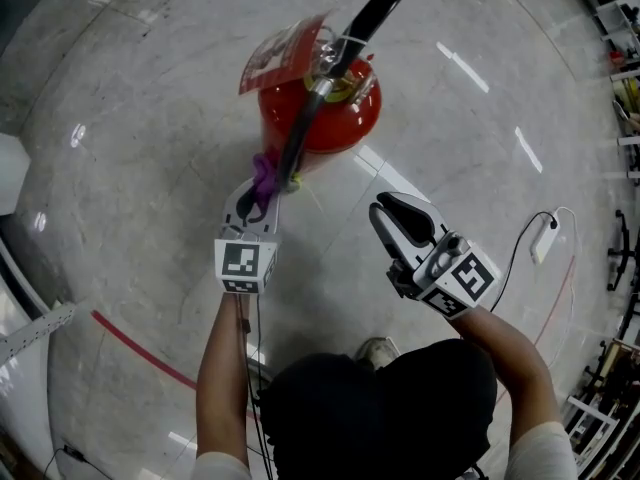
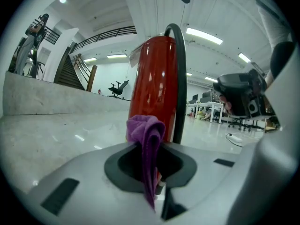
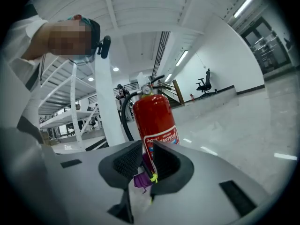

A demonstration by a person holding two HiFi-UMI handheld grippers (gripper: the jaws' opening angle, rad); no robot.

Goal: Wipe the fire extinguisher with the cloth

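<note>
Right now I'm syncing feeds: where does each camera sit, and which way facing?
Head view: on the head, looking steeply down at fire extinguisher, forearms, left gripper, right gripper.
Left gripper view: low, level, facing the extinguisher; own jaws pinch the purple cloth.
Right gripper view: low, facing the extinguisher through open jaws; person's shoulder at left.
All three share extinguisher and cloth.

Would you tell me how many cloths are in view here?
1: the purple cloth, pinched in the left tongs, close to the red cylindrical fire extinguisher. Others may be hidden.
</note>
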